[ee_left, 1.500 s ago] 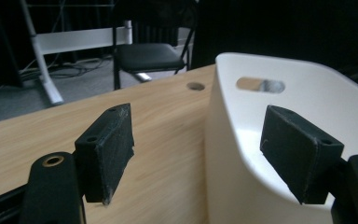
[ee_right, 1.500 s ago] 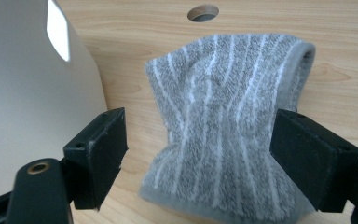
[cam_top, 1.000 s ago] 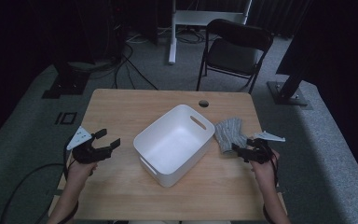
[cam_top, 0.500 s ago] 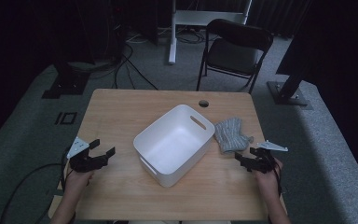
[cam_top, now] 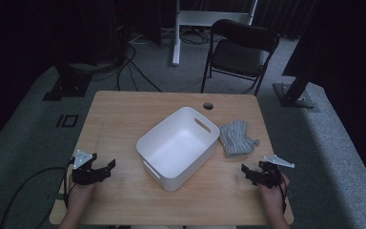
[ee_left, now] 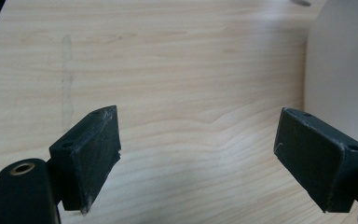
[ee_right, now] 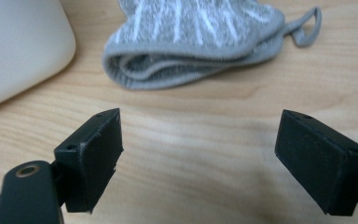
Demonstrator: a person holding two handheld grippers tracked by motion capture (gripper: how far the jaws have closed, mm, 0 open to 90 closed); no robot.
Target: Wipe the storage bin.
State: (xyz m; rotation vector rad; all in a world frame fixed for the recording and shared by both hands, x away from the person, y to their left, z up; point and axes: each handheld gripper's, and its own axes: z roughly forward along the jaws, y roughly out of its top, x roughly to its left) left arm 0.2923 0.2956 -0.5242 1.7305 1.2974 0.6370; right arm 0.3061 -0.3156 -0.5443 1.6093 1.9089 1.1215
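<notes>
A white plastic bin (cam_top: 178,148) stands empty in the middle of the wooden table (cam_top: 124,114). To its right lies a folded grey cloth with white stripes (cam_top: 236,137) (ee_right: 200,37). My left gripper (cam_top: 107,168) (ee_left: 205,158) rests low near the table's front left, open, with bare wood between its jaws and the bin's wall (ee_left: 345,70) at its right. Near the front right my right gripper (cam_top: 247,172) (ee_right: 205,158) is open too, a short way in front of the cloth, with nothing between its jaws.
A round cable hole (cam_top: 208,105) sits near the table's far edge. Beyond the table stand a dark folding chair (cam_top: 240,52) and a white stand (cam_top: 181,28). Cables trail over the grey floor at the left (cam_top: 24,191).
Both grippers have drawn back toward the table's front edge. The right one has moved away from the cloth, the left one away from the bin. Both stay open.
</notes>
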